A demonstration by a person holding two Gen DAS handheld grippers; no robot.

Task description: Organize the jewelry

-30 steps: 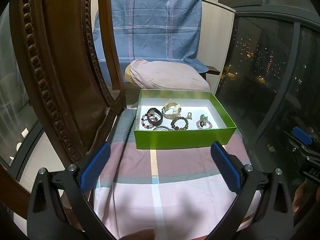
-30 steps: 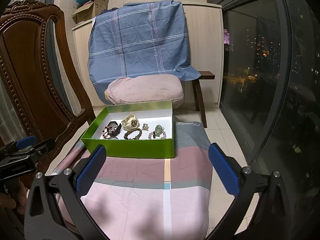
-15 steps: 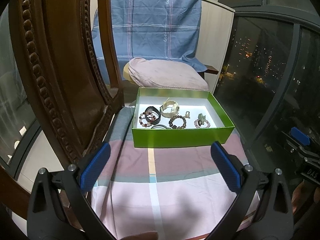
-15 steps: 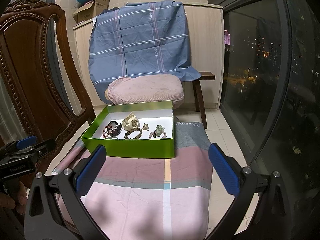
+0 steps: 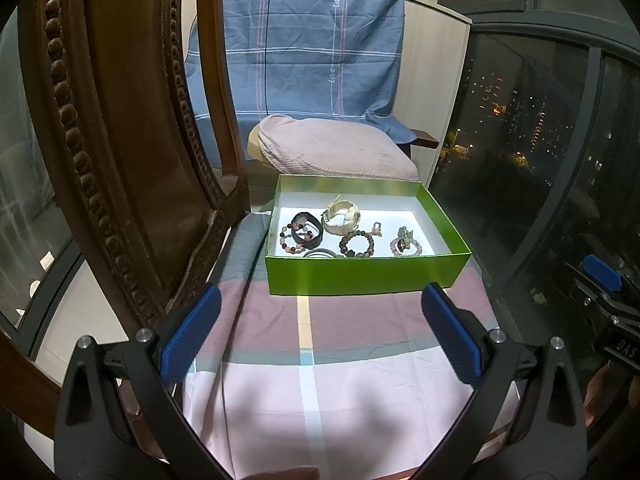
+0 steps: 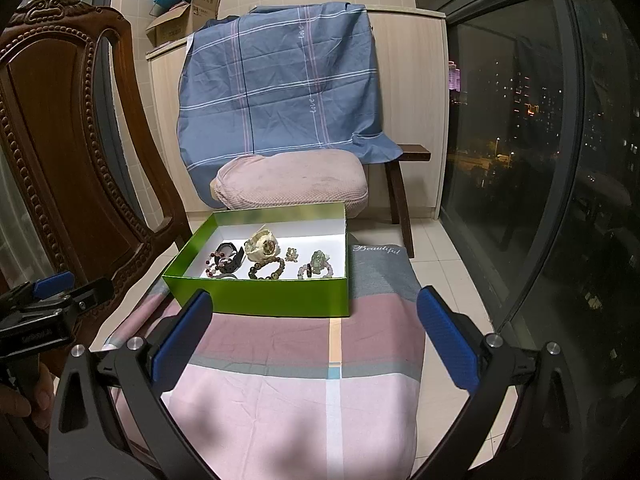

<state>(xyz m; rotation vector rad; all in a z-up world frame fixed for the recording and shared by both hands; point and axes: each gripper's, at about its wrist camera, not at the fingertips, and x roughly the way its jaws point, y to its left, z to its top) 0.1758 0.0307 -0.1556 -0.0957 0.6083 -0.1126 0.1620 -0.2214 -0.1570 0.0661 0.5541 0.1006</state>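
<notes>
Bracelets (image 5: 357, 243) in the green box (image 5: 360, 276) are light, slippery beads (pinch one strand); left claw (image 5: 316, 330) and right claw (image 6: 314, 330) gape wide, empty.

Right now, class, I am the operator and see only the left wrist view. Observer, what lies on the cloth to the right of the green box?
Observer: Nothing loose; the cloth there is a grey band with the word Beautiful stitched on it, beside the green box.
Operator: Can you see the cream watch's dial?
Observer: Yes, the cream watch shows its dial to the right wrist view.
Operator: Is the right claw open?
Observer: Yes, the right claw is open, empty, short of the box.
</notes>
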